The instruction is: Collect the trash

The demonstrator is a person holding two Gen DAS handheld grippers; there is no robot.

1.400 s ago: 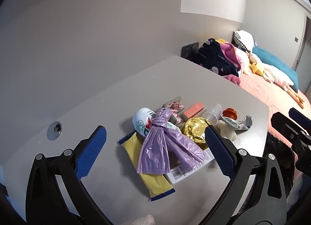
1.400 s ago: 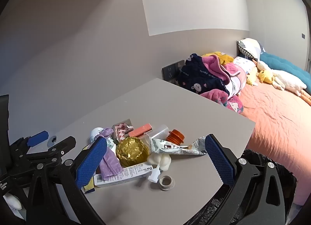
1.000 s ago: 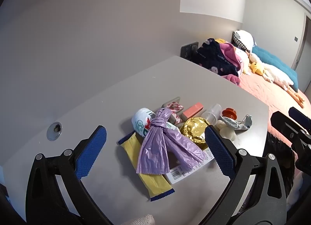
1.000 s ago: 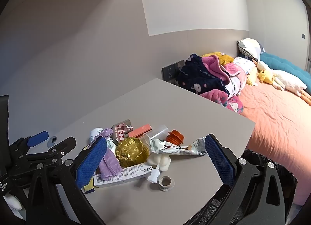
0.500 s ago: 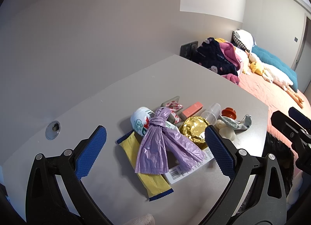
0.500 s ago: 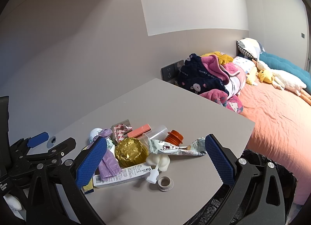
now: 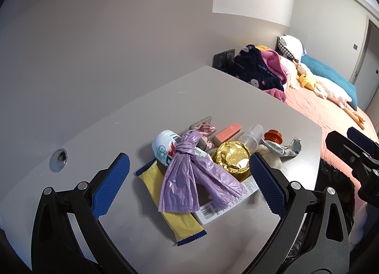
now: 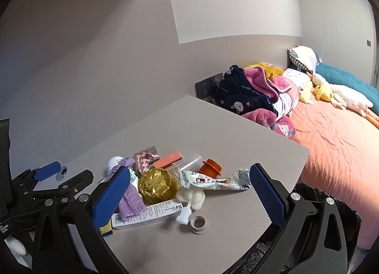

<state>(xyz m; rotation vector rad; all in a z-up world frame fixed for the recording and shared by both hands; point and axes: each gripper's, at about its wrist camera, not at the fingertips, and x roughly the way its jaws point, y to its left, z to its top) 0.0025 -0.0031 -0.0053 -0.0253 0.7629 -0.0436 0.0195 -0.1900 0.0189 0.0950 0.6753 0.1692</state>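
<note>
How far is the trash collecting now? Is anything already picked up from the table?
Nothing looks collected yet. The left gripper and the right gripper are both open and hold nothing. The pile is on the table: purple bag, yellow wrapper, gold foil ball, orange cap, crumpled packet. All of it is left to move. A black bin bag is at the table edge.

Grey tabletop point(image 8: 213, 127) against a grey wall point(image 8: 94, 49), with a round cable grommet point(image 7: 58, 156) near its left edge. Dark socket panel point(image 8: 205, 88) on the wall just past the far corner. Beyond the right edge is a bed with an orange sheet point(image 8: 336, 146). On the bed: a heap of navy and pink clothes point(image 8: 248, 94) by the wall, yellow plush duck point(image 8: 322, 92), white plush goose point(image 8: 350, 100), teal pillow point(image 8: 341, 77), checked pillow point(image 8: 303, 57).
</note>
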